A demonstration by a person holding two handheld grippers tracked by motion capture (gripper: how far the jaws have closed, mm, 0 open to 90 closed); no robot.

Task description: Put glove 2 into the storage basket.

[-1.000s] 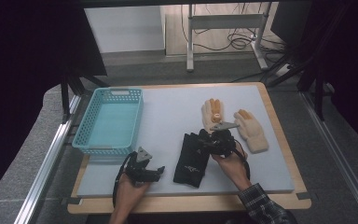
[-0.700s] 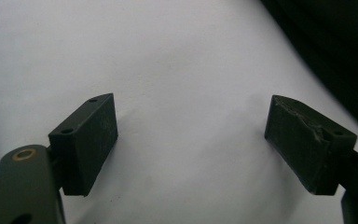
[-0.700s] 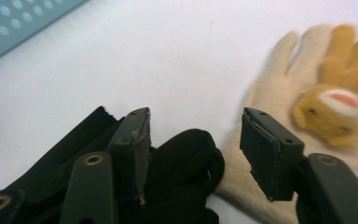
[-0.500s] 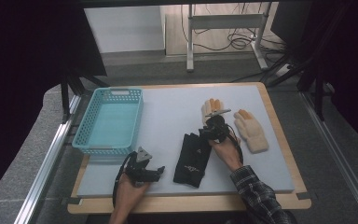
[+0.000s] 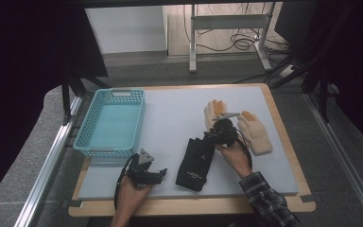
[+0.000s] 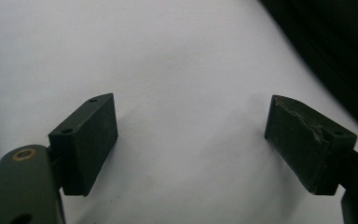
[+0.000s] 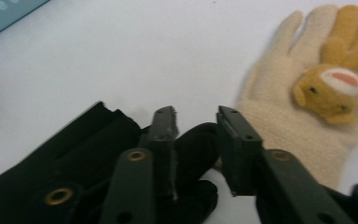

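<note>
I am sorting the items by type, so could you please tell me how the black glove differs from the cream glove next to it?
The black glove is dark and plain with a small pale logo, while the cream glove is fuzzy and carries a tan animal face. In the high view the black glove lies nearer the person, and the cream glove lies farther back. The right hand-held gripper has its jaws over the black glove's fingers, beside the cream glove. Both lie flat on the grey mat.

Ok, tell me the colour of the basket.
Teal, or light blue-green. The basket shows best in the high view, at the table's left.
</note>
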